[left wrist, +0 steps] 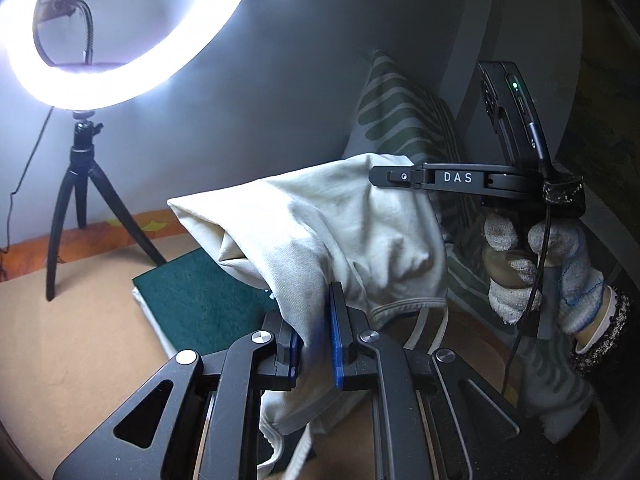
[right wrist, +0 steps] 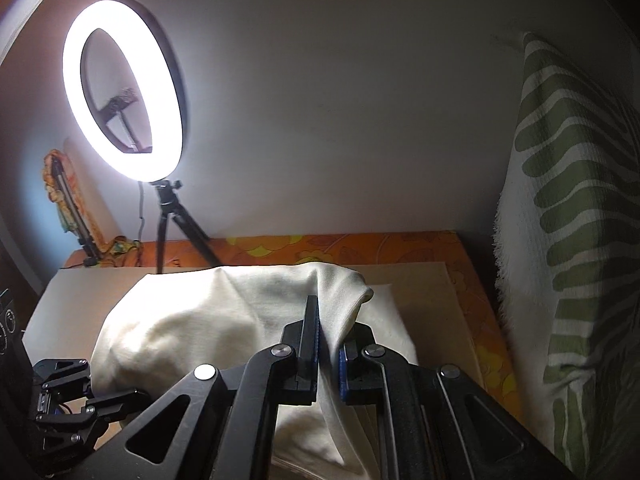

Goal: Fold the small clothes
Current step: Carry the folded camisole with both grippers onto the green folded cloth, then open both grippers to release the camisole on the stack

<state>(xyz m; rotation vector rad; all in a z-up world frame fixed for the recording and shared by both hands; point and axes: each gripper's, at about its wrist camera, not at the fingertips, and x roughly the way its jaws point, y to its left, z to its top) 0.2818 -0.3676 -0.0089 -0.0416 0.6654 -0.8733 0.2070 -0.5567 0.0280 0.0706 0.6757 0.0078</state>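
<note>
both the left gripper [left wrist: 316, 336] and right gripper [right wrist: 329, 344] pinch the cream garment [left wrist: 340, 232] above the green cloth [left wrist: 200, 300]; uneven tension could slip it free.

The cream garment [left wrist: 320, 232] in my left hand-held gripper [left wrist: 316, 340] is soft, matt knitted cloth with a fine rib, and my right hand-held gripper [right wrist: 329, 344] is matt black plastic with shiny round metal pivots and blue pads [right wrist: 342, 376]. The green cloth [left wrist: 200, 296] on the bed looks rough and nubbly. My glove [left wrist: 560, 272] is coarse white knit, the pillow [right wrist: 572, 216] a textured woven fabric, the tripod [left wrist: 80, 208] smooth black plastic.
</note>
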